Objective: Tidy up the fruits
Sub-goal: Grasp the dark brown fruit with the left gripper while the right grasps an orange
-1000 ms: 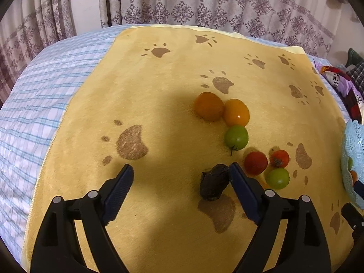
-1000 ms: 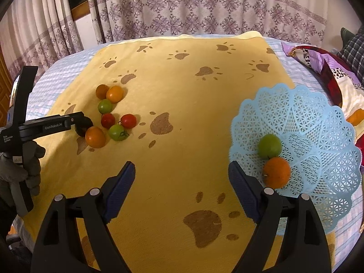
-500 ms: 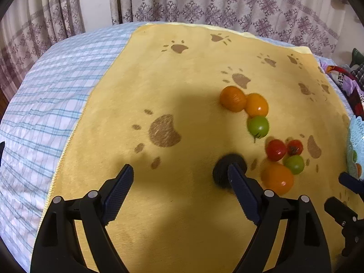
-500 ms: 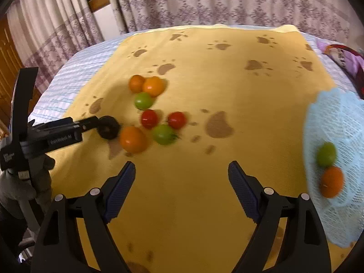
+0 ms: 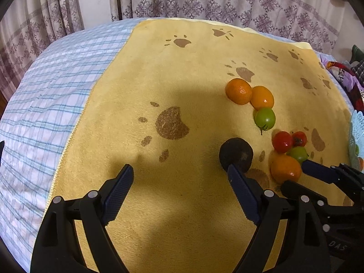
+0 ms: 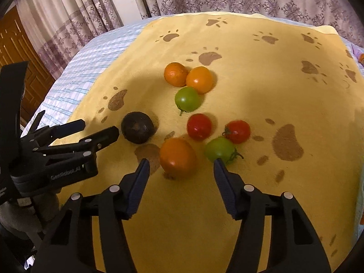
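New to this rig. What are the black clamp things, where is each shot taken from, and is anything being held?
No robot arm here: a person holds a pair of handheld tongs in each hand, each with a fisheye camera looking along its fingers.

The left view shows the left tongs open beside a dark round fruit.

The right view shows the right tongs open around an orange fruit.

On the yellow paw-print blanket lie more orange, green and red fruits.

Nothing is held yet.
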A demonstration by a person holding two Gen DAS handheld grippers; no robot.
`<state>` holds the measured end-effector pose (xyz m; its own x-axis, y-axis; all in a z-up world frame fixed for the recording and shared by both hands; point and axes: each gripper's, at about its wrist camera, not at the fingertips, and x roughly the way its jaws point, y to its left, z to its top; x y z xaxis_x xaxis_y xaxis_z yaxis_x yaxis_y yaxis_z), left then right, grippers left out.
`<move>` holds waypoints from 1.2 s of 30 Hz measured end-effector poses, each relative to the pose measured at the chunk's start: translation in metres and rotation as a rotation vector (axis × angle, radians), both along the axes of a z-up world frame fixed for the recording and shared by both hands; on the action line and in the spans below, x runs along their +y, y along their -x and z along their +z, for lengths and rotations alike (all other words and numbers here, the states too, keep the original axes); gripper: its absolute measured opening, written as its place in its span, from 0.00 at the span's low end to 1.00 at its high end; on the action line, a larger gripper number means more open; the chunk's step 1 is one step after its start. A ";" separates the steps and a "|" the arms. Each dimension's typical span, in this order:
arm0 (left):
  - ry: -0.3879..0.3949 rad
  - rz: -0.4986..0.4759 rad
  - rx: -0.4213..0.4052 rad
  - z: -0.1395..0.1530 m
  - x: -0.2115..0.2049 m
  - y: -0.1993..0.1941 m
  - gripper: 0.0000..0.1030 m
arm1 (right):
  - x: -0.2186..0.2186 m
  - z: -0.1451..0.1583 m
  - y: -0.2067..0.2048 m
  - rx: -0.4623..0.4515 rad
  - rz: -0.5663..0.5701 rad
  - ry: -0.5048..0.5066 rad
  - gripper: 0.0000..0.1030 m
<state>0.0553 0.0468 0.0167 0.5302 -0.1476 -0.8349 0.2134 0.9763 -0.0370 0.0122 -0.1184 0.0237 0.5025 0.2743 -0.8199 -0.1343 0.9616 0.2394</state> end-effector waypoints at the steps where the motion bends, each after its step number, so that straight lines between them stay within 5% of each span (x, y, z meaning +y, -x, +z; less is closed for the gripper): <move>1: 0.001 0.001 0.001 0.000 0.000 0.000 0.82 | 0.003 0.000 -0.001 -0.005 0.007 0.004 0.58; 14: 0.000 0.000 0.003 0.001 0.002 -0.001 0.82 | 0.012 -0.009 -0.009 0.011 0.008 0.054 0.37; 36: 0.008 -0.078 0.013 -0.008 -0.039 -0.011 0.80 | -0.039 0.012 0.030 0.013 -0.066 -0.009 0.37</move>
<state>0.0665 0.0079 0.0083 0.5056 -0.1948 -0.8405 0.2879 0.9564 -0.0485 -0.0177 -0.1570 0.0355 0.5093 0.2484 -0.8240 -0.0675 0.9660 0.2495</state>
